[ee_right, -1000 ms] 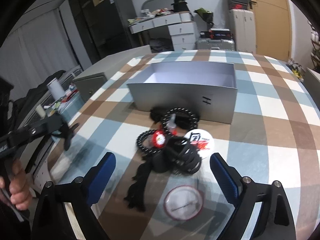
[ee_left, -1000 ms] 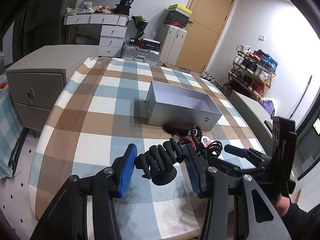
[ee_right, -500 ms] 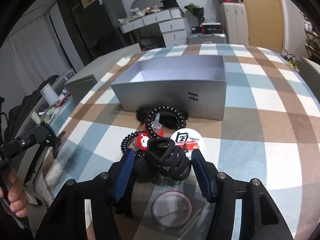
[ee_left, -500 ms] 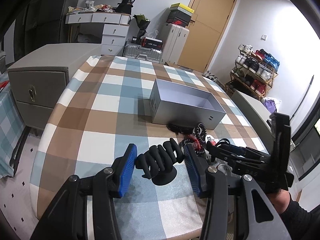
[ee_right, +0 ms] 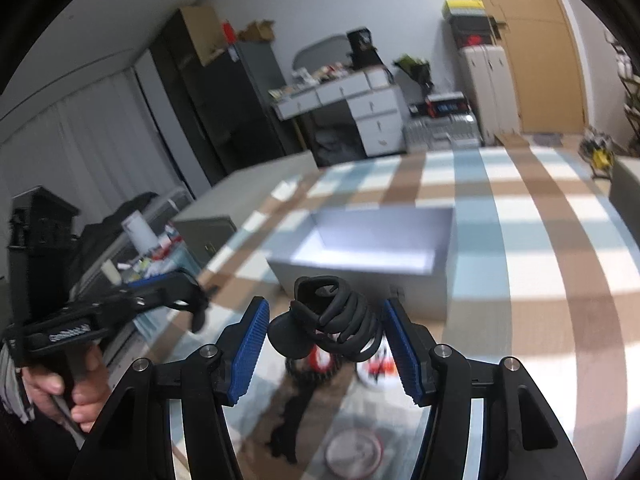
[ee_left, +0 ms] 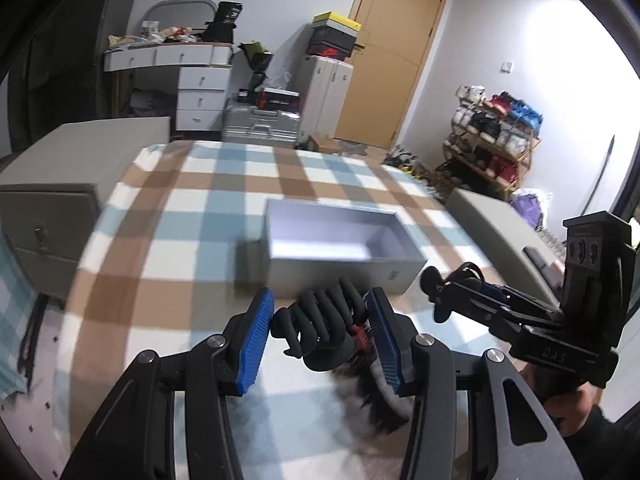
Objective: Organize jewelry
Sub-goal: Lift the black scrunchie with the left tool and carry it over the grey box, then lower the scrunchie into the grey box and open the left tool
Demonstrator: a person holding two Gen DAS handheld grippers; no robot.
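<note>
My left gripper (ee_left: 320,336) is shut on a black hand-shaped jewelry stand (ee_left: 320,330), held above the checked table. My right gripper (ee_right: 326,340) is shut on a black coiled band (ee_right: 344,328) with a black round piece at its left, lifted off the table. An open grey box (ee_left: 340,252) lies just beyond both; it also shows in the right wrist view (ee_right: 372,256). Below the right gripper, a red-and-black bracelet (ee_right: 320,364), a white badge (ee_right: 376,368), a round clear lid (ee_right: 352,452) and a black piece (ee_right: 288,428) lie on the cloth. The right gripper shows in the left wrist view (ee_left: 440,292).
The checked tablecloth (ee_left: 192,200) covers the table. A grey cabinet (ee_left: 52,184) stands to the left of it and a grey bench (ee_left: 492,224) to the right. A white drawer desk (ee_left: 188,76), suitcases and a shoe rack (ee_left: 492,136) stand further back.
My right gripper closed on the black coiled band and lifted it off the table towards the box. My left gripper rose and moved nearer the box, still holding the stand.
</note>
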